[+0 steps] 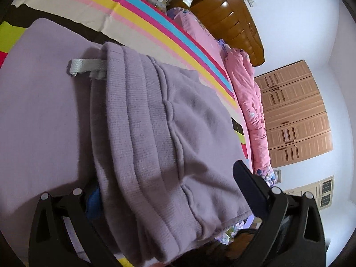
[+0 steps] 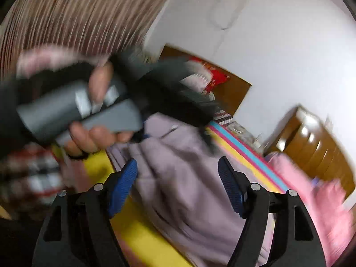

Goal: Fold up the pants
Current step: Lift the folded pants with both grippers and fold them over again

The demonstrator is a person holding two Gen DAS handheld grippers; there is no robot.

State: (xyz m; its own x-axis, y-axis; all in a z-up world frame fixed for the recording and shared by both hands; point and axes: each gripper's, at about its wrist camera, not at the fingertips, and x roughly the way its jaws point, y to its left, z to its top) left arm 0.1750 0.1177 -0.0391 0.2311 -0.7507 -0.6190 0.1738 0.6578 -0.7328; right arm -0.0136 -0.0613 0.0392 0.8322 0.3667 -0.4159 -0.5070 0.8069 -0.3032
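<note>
The lilac pants (image 1: 142, 133) lie on the striped bedspread (image 1: 142, 15), folded over, with the ribbed waistband and a grey drawstring end (image 1: 85, 67) on top. My left gripper (image 1: 164, 191) has its jaws wide apart, and a thick fold of the pants lies between them; one blue pad (image 1: 94, 200) peeks from under the cloth. In the blurred right wrist view, my right gripper (image 2: 178, 173) is open and empty, a little above the pants (image 2: 189, 189). The left gripper's grey handle (image 2: 77, 109), held in a hand, shows beyond it.
A pink quilt (image 1: 251, 102) lies along the bed's far edge, beside a wooden headboard (image 1: 224, 15). A wardrobe (image 1: 293, 113) stands against the white wall. In the right wrist view, a curtain (image 2: 73, 15) hangs at upper left.
</note>
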